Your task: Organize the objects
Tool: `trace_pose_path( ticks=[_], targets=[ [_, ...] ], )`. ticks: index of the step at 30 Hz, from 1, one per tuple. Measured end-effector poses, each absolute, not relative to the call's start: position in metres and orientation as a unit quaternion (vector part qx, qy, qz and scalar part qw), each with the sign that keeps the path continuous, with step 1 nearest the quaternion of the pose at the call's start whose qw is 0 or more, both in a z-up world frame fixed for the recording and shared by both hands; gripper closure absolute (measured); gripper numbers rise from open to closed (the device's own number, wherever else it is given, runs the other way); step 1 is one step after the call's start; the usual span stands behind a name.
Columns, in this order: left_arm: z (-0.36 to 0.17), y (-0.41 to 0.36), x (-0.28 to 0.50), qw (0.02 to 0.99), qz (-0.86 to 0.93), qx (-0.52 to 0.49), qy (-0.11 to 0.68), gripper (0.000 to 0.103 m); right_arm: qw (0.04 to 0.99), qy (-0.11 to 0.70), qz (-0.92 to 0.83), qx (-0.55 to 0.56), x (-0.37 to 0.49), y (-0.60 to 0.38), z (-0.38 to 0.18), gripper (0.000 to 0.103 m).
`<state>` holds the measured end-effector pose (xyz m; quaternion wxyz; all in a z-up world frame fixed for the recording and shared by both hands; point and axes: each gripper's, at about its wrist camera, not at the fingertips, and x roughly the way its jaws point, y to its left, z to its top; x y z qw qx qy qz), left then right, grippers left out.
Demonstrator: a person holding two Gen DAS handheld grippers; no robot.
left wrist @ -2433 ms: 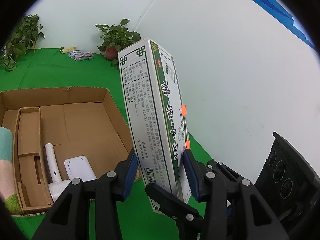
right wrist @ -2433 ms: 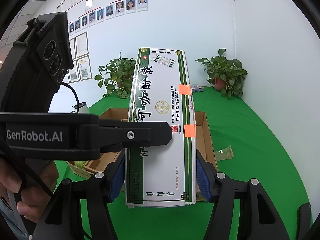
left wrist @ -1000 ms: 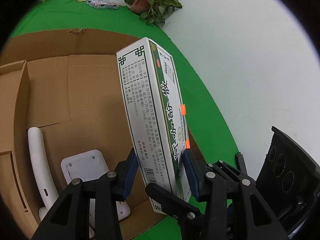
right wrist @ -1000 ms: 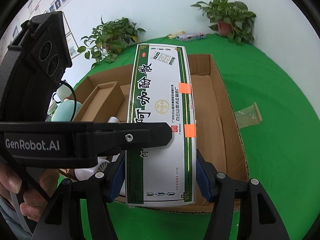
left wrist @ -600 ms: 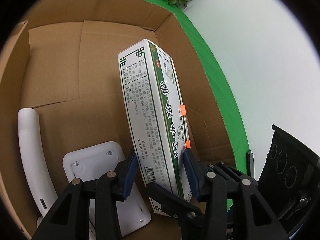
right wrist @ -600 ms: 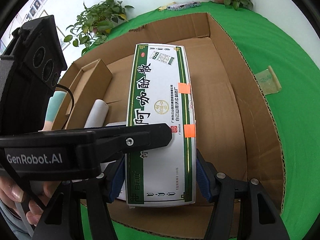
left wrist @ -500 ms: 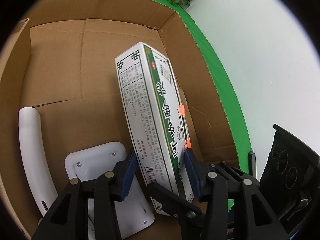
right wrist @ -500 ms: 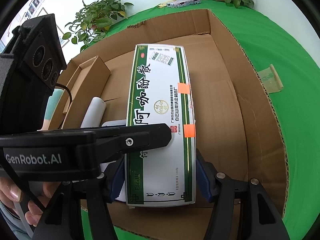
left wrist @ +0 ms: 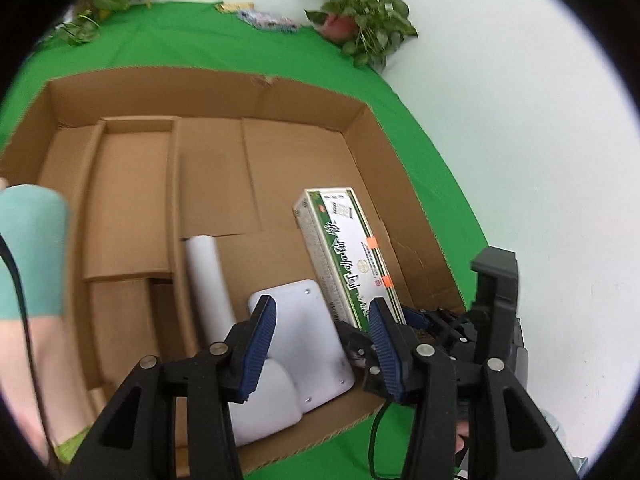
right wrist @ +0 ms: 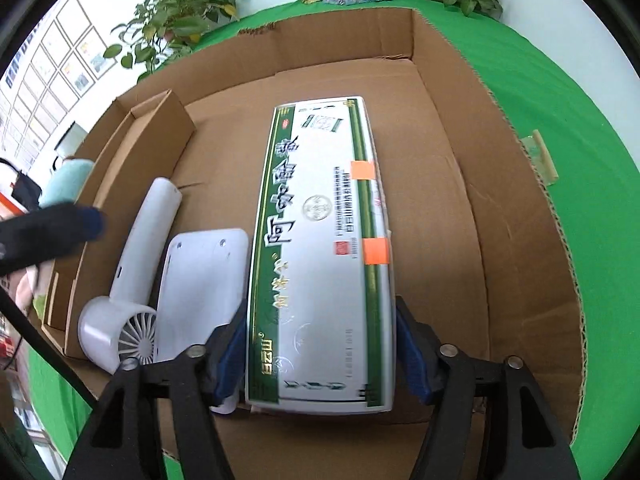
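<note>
Your left tongs (left wrist: 322, 322) have let go of the medicine carton (right wrist: 320, 248) and drawn back; they are standing open and empty. The carton, glossy white card with green bands and orange tape tabs, is now lying flat on the floor of the corrugated cardboard box (right wrist: 500, 208), beside a smooth white plastic handheld fan (right wrist: 132, 280). Your right tongs (right wrist: 320, 348) have just been widening; the carton's near end is sitting between their blue pads, seemingly without pressure.

The carton (right wrist: 400, 92) is showing plain matt brown cardboard, rough at its cut edges. The medicine box (right wrist: 320, 248) is gleaming as glossy printed card. The white fan (right wrist: 132, 276) is looking like smooth plastic.
</note>
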<state>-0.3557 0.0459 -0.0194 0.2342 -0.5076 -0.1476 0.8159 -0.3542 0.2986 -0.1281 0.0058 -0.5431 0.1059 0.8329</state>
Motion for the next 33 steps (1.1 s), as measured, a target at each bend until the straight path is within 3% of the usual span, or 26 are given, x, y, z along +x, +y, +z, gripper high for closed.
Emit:
trace_pose_path(
  ticks=[8,13,20,25,27,29,33],
  targets=[
    [0.000,0.010,-0.337,0.172,0.855,-0.469,-0.135,0.056,-0.011,0.133,0.819,-0.559,-0.349,0.313,-0.117,0.030],
    [-0.006,-0.017,-0.315,0.159,0.859,-0.469,-0.131,0.056,-0.030,0.129,0.818,-0.560,-0.347,0.302,-0.116,0.039],
    [-0.015,-0.028,-0.286,0.132,0.870,-0.460,-0.116,0.056,-0.015,0.110,0.820,-0.561,-0.341,0.297,-0.109,0.036],
    [-0.015,-0.023,-0.264,0.101,0.905,-0.406,-0.077,0.056,0.006,0.102,0.868,-0.487,-0.310,0.293,-0.077,0.012],
    [-0.016,-0.020,-0.252,0.084,0.923,-0.372,-0.060,0.049,0.008,0.101,0.893,-0.440,-0.289,0.284,-0.068,0.000],
    [-0.020,-0.017,-0.241,0.057,0.939,-0.336,-0.042,0.034,0.002,0.094,0.909,-0.407,-0.274,0.271,-0.069,0.001],
    [-0.034,-0.005,-0.231,0.005,0.954,-0.300,0.006,0.028,0.004,0.024,0.935,-0.353,-0.251,0.236,-0.081,0.001]
  ],
)
